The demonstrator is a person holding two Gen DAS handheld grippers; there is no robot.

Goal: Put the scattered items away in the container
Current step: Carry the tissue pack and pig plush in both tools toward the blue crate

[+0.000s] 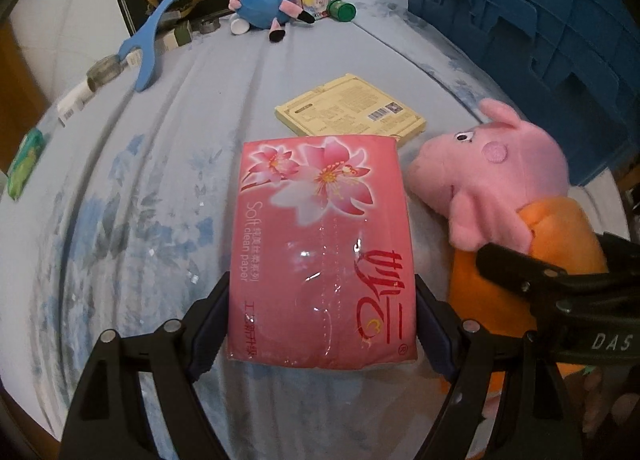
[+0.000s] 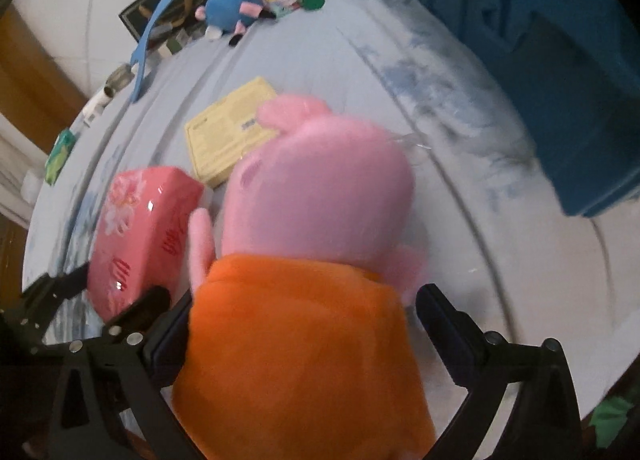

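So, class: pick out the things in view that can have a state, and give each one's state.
left tool: astride the tissue pack, pads at its sides; grip unclear.
right tool: open, straddling the pig plush, not gripping.
tissue pack: sealed, lying on the bed.
pig plush: lying down, outside the blue crate.
green-capped bottle: capped, on its side.
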